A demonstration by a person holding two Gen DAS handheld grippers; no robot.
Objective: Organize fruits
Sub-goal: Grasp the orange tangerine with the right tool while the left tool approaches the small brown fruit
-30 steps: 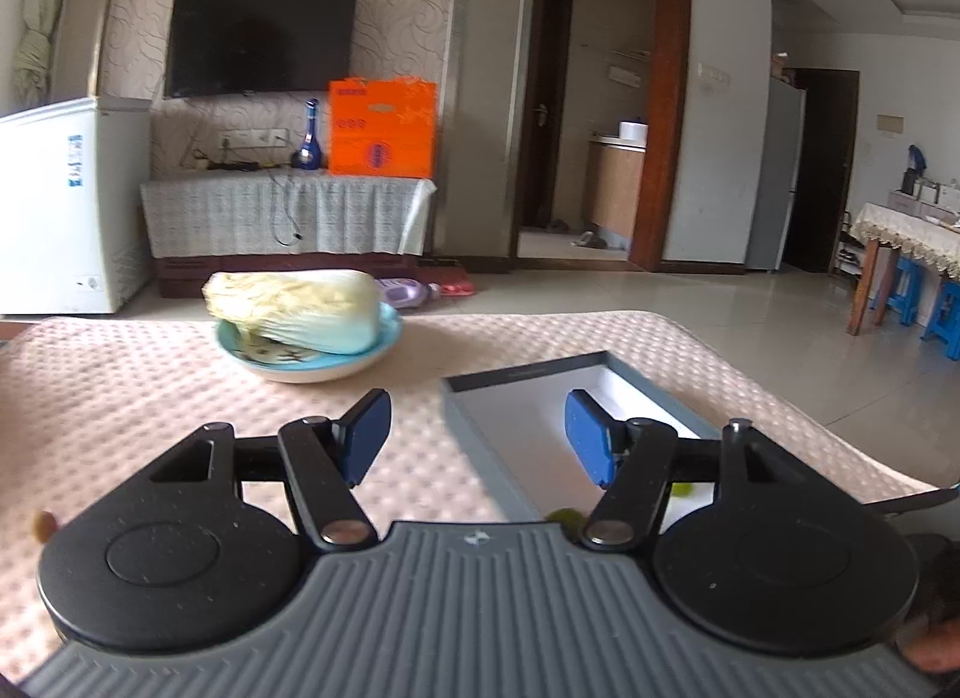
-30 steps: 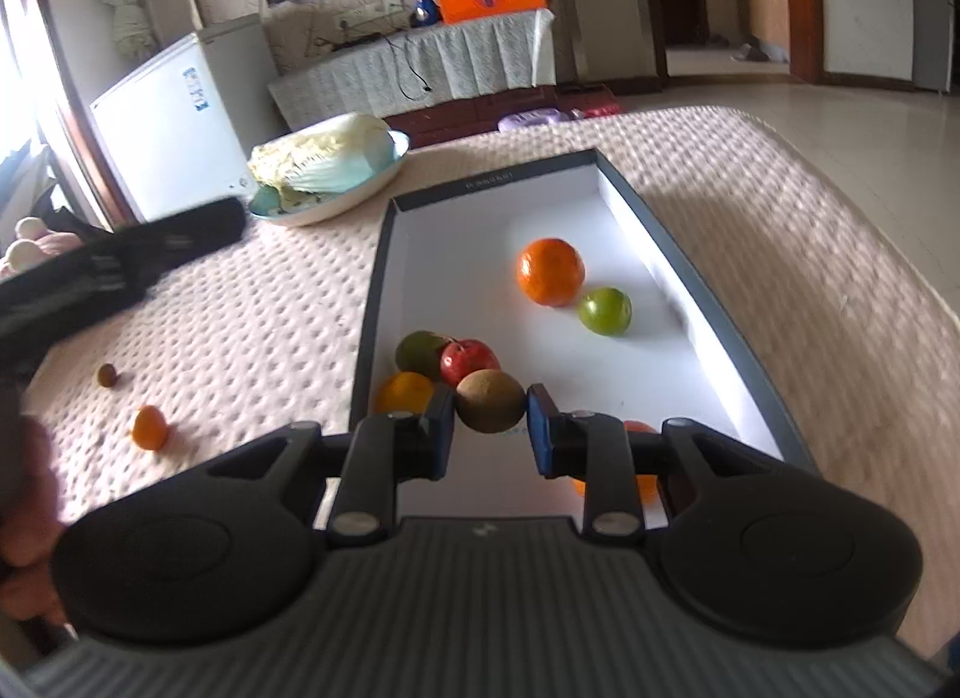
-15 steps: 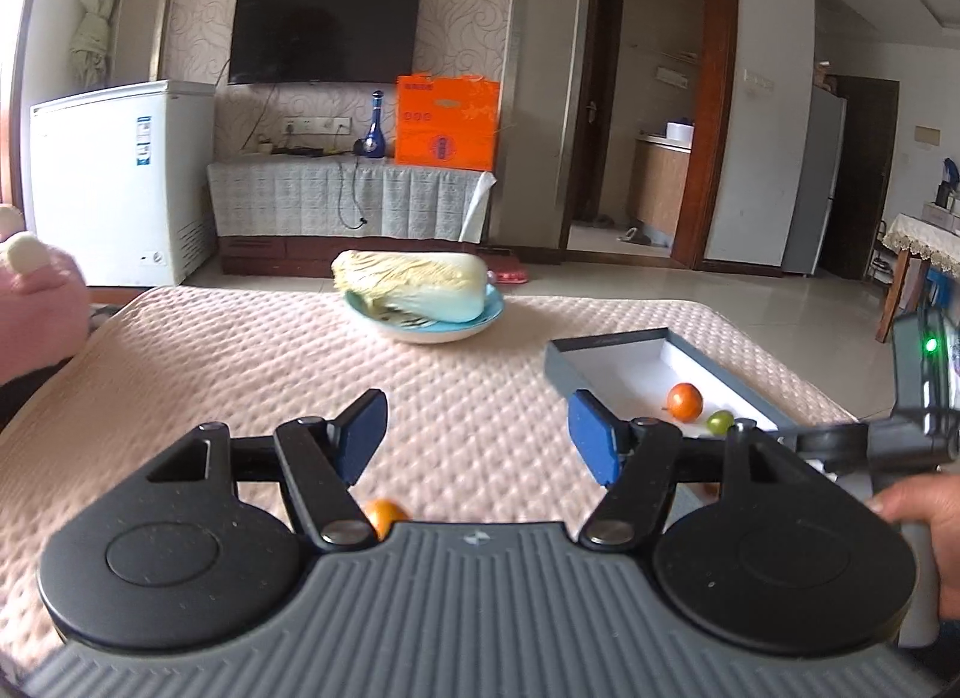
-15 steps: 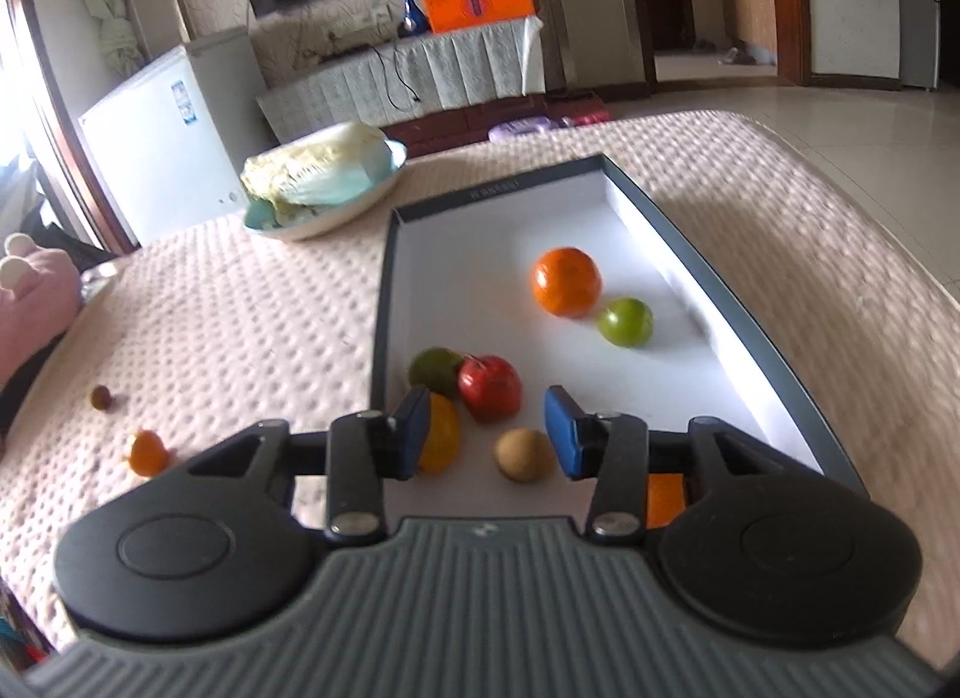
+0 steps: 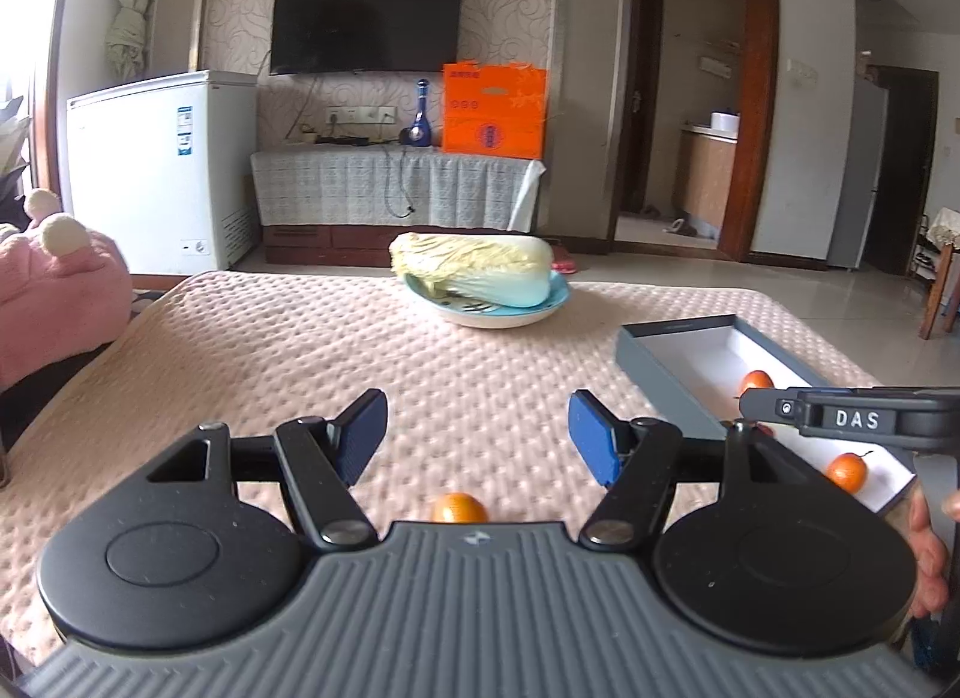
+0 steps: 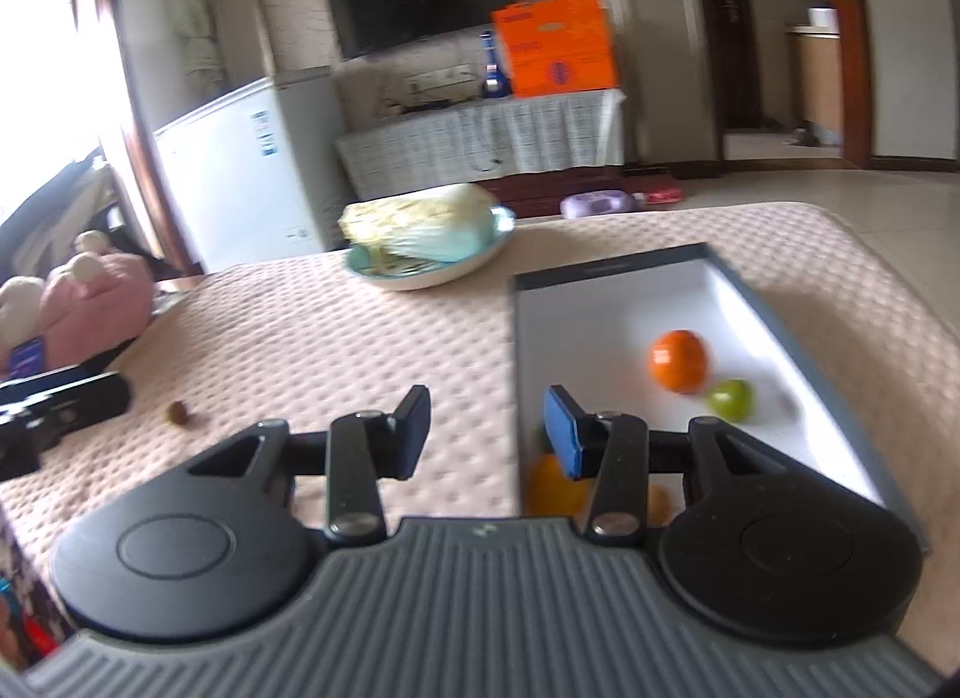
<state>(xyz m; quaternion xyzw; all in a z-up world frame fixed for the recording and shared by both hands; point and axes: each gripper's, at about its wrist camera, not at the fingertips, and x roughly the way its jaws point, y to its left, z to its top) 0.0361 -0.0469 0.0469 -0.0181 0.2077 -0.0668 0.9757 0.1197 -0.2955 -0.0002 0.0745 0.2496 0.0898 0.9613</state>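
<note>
Orange fruit (image 5: 459, 508) lies centred below the left claw (image 5: 477, 434) (agape, empty).

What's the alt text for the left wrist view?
Open left gripper hovers over a pink quilted table, a small orange fruit just below its jaws. Beyond: cabbage on a blue plate; right, a grey box holding fruit.

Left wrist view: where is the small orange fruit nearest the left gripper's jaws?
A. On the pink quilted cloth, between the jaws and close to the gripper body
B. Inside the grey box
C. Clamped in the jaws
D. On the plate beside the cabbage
A: the small orange fruit lies on the pink quilted cloth, with the left gripper open around it and touching nothing.
</note>
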